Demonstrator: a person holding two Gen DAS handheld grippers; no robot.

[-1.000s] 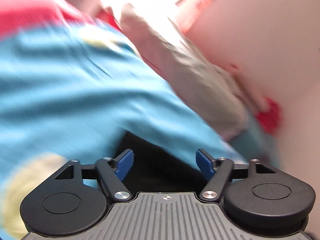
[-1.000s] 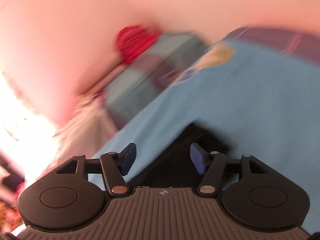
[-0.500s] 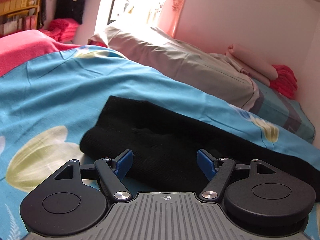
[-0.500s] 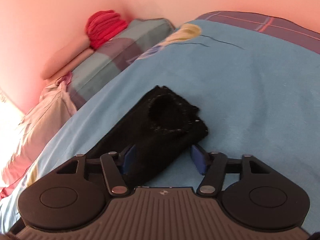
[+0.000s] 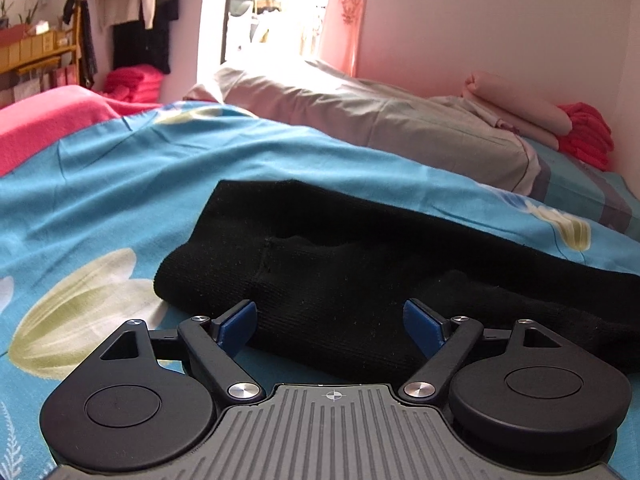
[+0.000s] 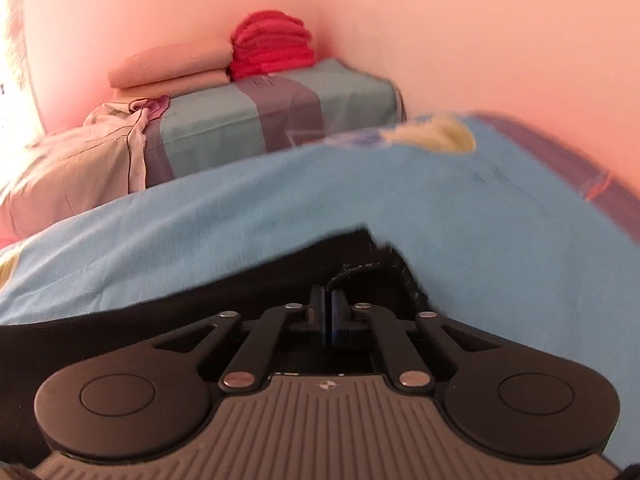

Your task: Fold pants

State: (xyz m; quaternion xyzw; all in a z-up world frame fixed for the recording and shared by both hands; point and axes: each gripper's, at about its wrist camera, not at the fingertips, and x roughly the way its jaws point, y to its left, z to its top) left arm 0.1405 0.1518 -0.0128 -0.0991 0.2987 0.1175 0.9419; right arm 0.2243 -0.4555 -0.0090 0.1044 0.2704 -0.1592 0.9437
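Black pants (image 5: 340, 248) lie in a long folded strip across a blue flowered bed sheet (image 5: 120, 184). My left gripper (image 5: 330, 316) is open, low over one end of the strip, with the black cloth lying between its blue pads (image 5: 240, 320) and untouched by them. In the right wrist view the other end of the pants (image 6: 120, 320) runs off to the left. My right gripper (image 6: 330, 308) has its jaws closing to a tight meet, and the ribbed hem (image 6: 360, 270) is pinched at their tips and lifted slightly.
A grey pillow (image 5: 380, 120) lies along the far side of the bed. A striped pillow (image 6: 260, 120) carries folded pink cloth (image 6: 172, 64) and a red stack (image 6: 272, 44) against the wall. A pink blanket (image 5: 36, 120) lies far left, with hanging clothes (image 5: 132, 20) behind.
Both grippers swung in and came down to the pants, and the views steadied. The right gripper went from open around the hem to shut on it. The left stayed open.
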